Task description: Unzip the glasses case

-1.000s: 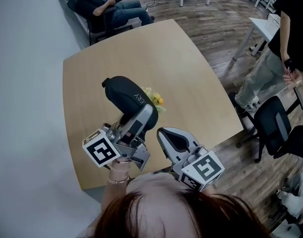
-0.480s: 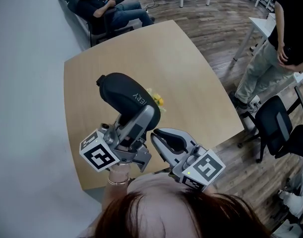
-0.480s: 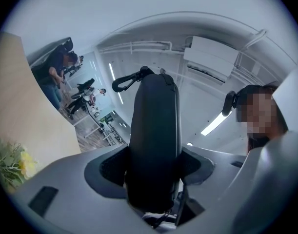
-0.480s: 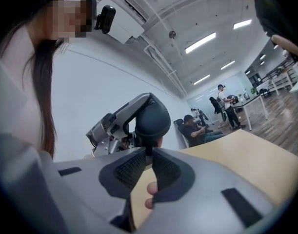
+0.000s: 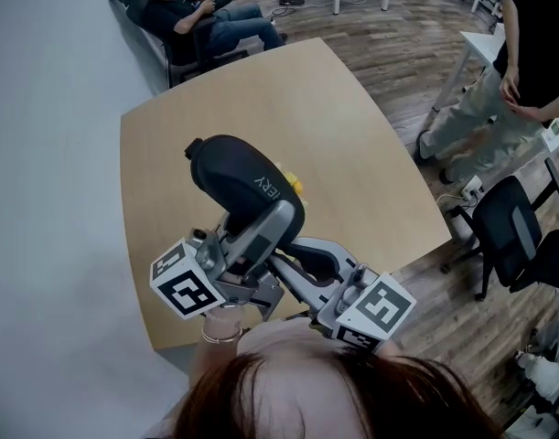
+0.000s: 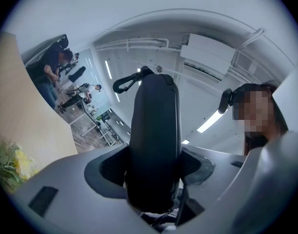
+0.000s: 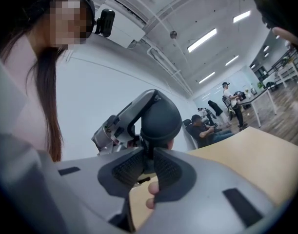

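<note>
Item: black, oval, hard-shell glasses case (image 5: 247,186) with a matte, smooth skin, rounded ends and pale lettering along one side. It is clamped across its narrow sides between the jaws of the left gripper (image 5: 265,222) and raised clear of the surface. Most of its length projects beyond the jaw tips. A small black cord loop (image 6: 124,82) hangs at the end farthest from the jaws.

Right gripper (image 5: 293,265): it sits just beside and below the left one and points at the case's near end. Its ribbed dark pads are drawn almost together on a thin dark zip tab (image 7: 149,155) that hangs from that end.

Both grippers: grey moulded plastic, each carrying a white cube with black square markers.

Surface: pale wood-grain table (image 5: 352,135) with rounded corners, under both grippers. A small sprig of yellow flowers (image 5: 295,187) lies on it, partly hidden behind the case.

Room: grey-brown plank floor (image 5: 416,71) and a plain pale wall on the left gripper's side. A seated person in dark clothes (image 5: 197,16) is beyond the table's far edge. A standing person (image 5: 526,71) and a black office chair (image 5: 503,236) are off to the right gripper's side.
</note>
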`<control>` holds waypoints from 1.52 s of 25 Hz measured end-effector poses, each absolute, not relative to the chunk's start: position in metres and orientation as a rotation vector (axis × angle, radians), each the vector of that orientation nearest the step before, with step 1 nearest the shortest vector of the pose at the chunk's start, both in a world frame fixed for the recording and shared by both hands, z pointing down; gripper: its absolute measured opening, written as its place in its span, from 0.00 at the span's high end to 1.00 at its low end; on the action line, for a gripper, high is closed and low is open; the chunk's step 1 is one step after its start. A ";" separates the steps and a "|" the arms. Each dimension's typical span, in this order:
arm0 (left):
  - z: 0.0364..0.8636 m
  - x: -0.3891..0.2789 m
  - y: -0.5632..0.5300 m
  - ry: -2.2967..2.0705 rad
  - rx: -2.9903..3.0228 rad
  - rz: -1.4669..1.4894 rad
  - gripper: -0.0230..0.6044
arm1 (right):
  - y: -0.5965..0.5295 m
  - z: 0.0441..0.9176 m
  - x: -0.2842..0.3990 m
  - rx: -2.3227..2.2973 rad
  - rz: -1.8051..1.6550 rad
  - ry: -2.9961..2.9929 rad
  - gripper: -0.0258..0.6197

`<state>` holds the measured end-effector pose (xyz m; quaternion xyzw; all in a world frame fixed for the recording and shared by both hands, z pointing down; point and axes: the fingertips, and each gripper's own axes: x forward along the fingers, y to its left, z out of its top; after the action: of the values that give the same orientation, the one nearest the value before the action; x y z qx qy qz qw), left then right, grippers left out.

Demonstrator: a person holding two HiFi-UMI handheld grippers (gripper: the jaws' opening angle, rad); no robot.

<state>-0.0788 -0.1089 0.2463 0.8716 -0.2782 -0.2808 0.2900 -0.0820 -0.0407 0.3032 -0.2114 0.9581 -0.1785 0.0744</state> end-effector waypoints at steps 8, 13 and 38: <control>0.247 -0.077 -0.109 -0.730 2.307 -0.751 0.51 | -0.040 0.301 -0.082 -0.608 -0.535 2.880 0.91; 0.254 -0.078 -0.110 -0.741 2.270 -0.769 0.51 | -0.037 0.303 -0.082 -0.631 -0.469 2.891 0.93; 0.273 -0.092 -0.114 -0.830 2.179 -0.830 0.51 | -0.038 0.317 -0.069 -0.732 -0.376 2.905 0.94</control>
<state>-0.0922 -0.1136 0.2733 0.8319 -0.3171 -0.3168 0.3272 -0.0693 -0.0379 0.3169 -0.2421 0.9603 -0.1242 0.0612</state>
